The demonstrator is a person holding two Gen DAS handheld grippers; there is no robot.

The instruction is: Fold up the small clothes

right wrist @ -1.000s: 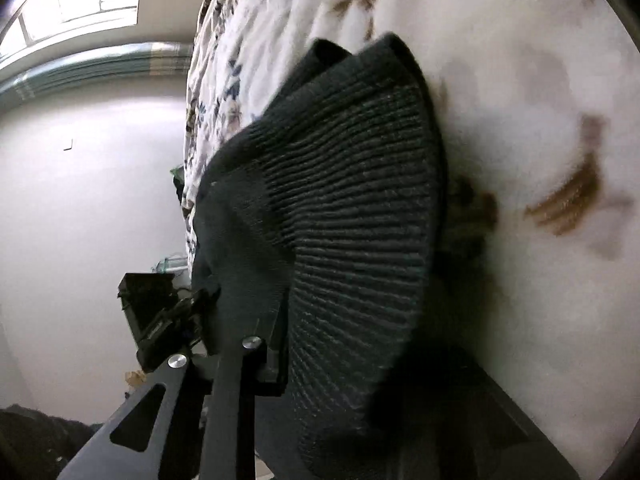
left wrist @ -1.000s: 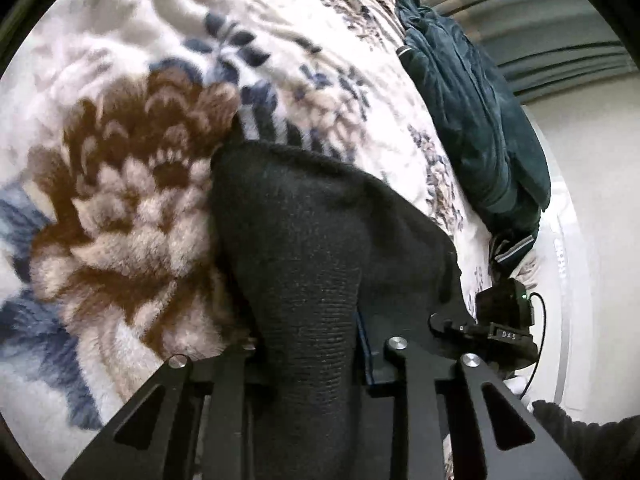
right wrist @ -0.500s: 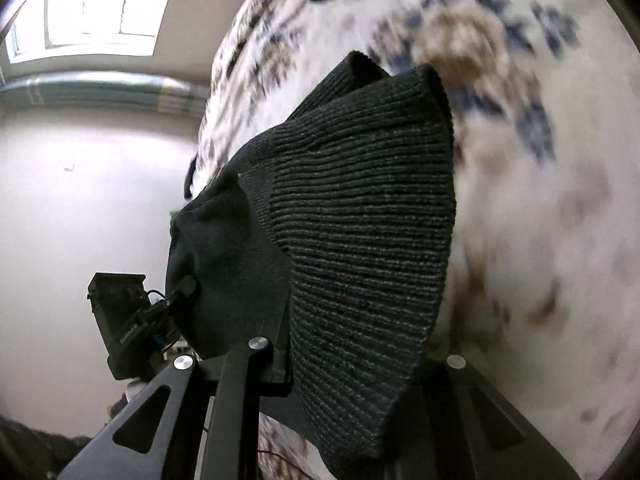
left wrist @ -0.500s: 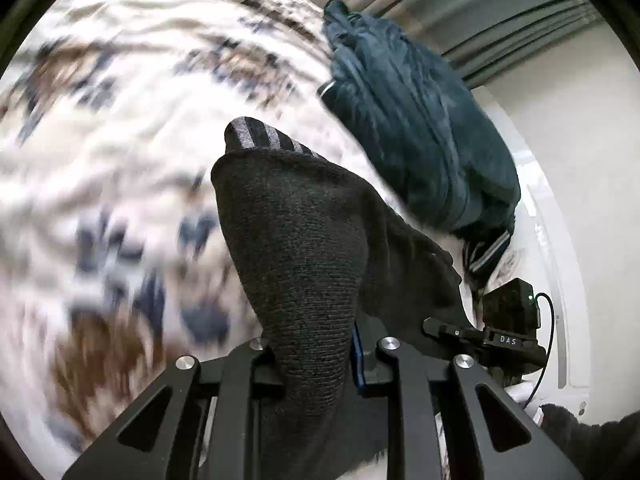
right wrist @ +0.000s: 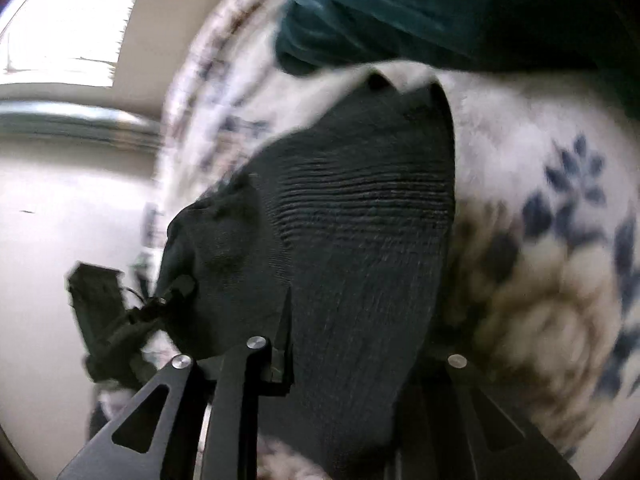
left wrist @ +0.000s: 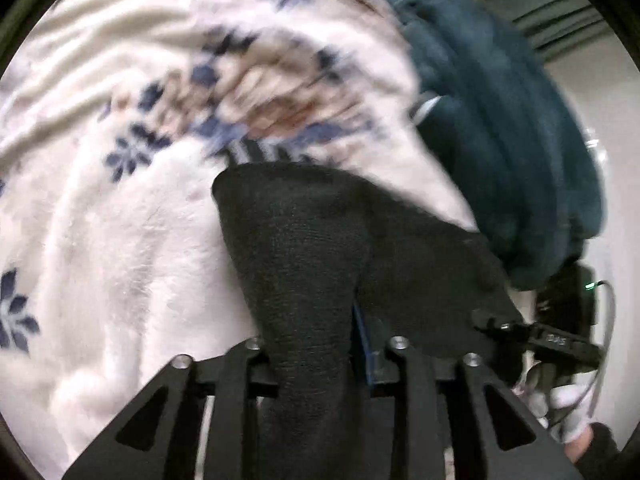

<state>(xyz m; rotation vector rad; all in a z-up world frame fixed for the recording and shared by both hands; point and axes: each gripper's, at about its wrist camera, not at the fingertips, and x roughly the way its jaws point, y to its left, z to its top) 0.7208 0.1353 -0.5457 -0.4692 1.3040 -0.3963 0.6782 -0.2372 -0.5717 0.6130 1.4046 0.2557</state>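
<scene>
Nearest in the left wrist view, the left gripper (left wrist: 316, 360) is closed on one black knit sock (left wrist: 304, 248); the fabric is pinched between its two black fingers (left wrist: 240, 376) and rises away from the camera in a thick fold. A striped grey-and-dark edge shows just past the far top of the fold. The cloth runs off to the right, toward one other black device (left wrist: 560, 340) with a cable and a small green light.

In the right wrist view, the right gripper (right wrist: 352, 356) is clamped on the ribbed end of the same sock (right wrist: 360, 240), which drapes over its right finger and hides it. The sock hangs between the two grippers, raised off the bedding. The left gripper's black body (right wrist: 108, 320) shows at the left, at the sock's other end.

Behind the sock lies one fluffy white blanket (left wrist: 120, 240) printed with blue and brown flowers. Farther off, at the blanket's far right, sits one heap of dark teal clothing (left wrist: 500, 120). Beyond are a pale wall (right wrist: 60, 220) and one bright window (right wrist: 68, 24).
</scene>
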